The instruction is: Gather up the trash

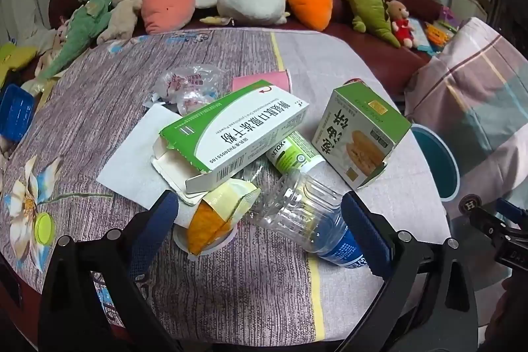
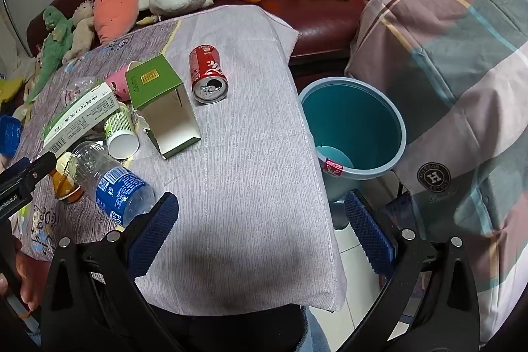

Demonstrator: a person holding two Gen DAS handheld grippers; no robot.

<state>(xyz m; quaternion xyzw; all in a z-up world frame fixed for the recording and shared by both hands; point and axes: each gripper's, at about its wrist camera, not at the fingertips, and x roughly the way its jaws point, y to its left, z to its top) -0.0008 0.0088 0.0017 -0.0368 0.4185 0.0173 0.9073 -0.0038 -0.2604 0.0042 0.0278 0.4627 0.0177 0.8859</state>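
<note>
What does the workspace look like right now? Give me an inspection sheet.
Surface: table under a purple-grey patterned cloth, bare at the near right.
Job's things: clear plastic bottle with blue label, long green-and-white carton, green snack box, red drink can, all lying down; teal plastic bin off the right edge.
Clutter: white paper sheet, crumpled clear wrapper.
Grippers: left hand-held gripper open over the bottle; right hand-held gripper open, nothing between.
Cables: nothing seen.
Surroundings: dark red sofa lined with plush toys.
</note>
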